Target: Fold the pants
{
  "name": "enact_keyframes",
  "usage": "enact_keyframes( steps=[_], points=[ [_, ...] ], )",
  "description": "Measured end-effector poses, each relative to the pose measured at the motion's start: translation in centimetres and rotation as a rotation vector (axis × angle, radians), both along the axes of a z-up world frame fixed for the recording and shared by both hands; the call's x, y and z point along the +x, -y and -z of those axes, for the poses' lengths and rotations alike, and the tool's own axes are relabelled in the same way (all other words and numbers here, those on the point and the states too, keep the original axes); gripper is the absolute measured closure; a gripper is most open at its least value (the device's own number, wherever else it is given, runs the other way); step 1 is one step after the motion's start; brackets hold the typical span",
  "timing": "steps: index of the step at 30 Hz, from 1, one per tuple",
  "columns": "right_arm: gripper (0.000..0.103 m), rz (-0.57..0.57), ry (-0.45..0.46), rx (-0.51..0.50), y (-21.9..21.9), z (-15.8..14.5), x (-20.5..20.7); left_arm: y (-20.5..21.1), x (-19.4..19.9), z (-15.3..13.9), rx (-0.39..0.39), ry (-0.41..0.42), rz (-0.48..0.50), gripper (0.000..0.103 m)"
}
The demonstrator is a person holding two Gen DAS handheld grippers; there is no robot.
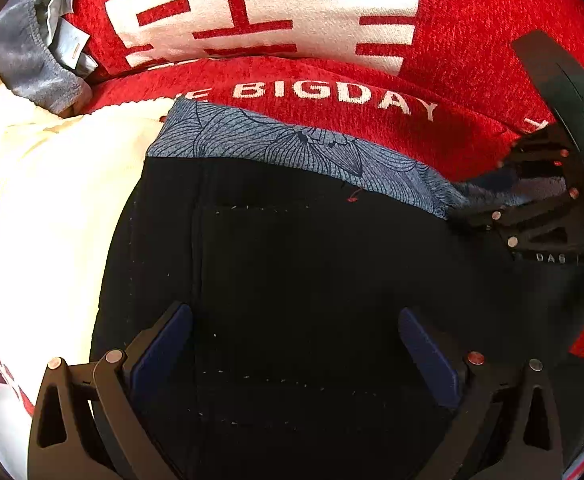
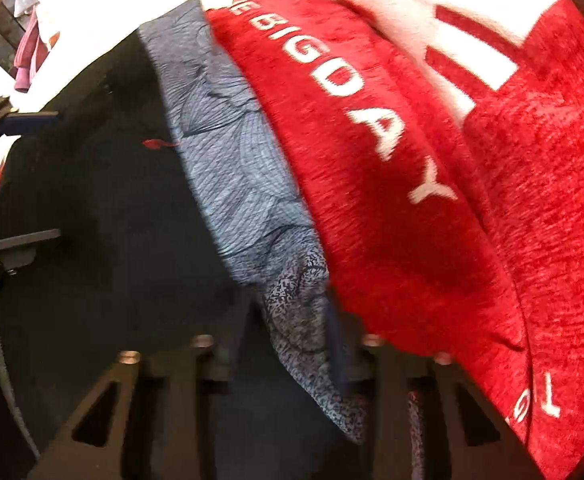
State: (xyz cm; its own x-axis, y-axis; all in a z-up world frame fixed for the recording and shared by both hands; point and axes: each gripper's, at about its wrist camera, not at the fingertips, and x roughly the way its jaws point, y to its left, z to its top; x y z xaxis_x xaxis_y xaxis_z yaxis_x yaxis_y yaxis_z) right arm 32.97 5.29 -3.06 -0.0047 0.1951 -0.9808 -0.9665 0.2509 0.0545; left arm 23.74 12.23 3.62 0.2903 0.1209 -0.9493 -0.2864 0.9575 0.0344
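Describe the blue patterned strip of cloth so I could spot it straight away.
Find the red plush blanket with white letters. Against its lower edge lie the black pants, and the grey-blue strip with fine dark leaf-like lines lies along their top edge. It is the only printed cloth between plain black and red.

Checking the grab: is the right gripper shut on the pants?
Yes: right gripper fingers pinch the patterned edge of the pants, fabric bunched between them.

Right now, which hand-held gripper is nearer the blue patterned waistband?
Right. The right hand-held gripper is closed on the waistband's end; the left hand-held gripper hangs open over the dark pants, well short of the band.
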Motion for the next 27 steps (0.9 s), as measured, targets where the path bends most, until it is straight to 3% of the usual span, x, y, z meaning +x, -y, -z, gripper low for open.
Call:
enact_keyframes(
  steps=[3, 6, 10, 14, 20, 22, 24, 25, 27],
  points=[
    [0.092, 0.006, 0.052, -0.003, -0.5, -0.9, -1.1, -0.1, -0.1, -0.2, -0.01, 0.001, -0.004, 0.0],
    [0.095, 0.018, 0.111, 0.04, -0.2, -3.1, -2.9, -0.6, -0.2, -0.6, -0.054, 0.008, -0.018, 0.0],
    [0.096, 0.061, 0.181, 0.144, 2.9, -7.5, -6.5, -2.6, -0.9, -2.9, -0.236, 0.113, -0.064, 0.0],
    [0.096, 0.102, 0.221, 0.229, 5.3, -10.0, -7.5, -4.3, -0.8, -5.1, -0.357, 0.186, -0.144, 0.0],
    [0.097, 0.083, 0.321, 0.228, 6.7, -10.6, -10.9, -4.2, 2.2, -5.3, -0.45, 0.147, -0.229, 0.0],
    [0.096, 0.084, 0.336, 0.221, 7.1, -10.6, -11.7, -3.9, 3.6, -4.1, -0.495, 0.09, -0.265, 0.0],
    [0.097, 0.098, 0.336, 0.222, 7.1, -10.5, -11.8, -3.2, 4.6, -2.7, -0.473, 0.037, -0.29, 0.0],
    [0.097, 0.104, 0.338, 0.223, 7.3, -10.4, -11.8, -3.0, 4.9, -1.8, -0.451, 0.001, -0.295, 0.003],
    [0.097, 0.111, 0.342, 0.224, 7.2, -10.2, -11.7, -2.4, 5.0, -0.4, -0.403, -0.054, -0.31, 0.048]
  ],
)
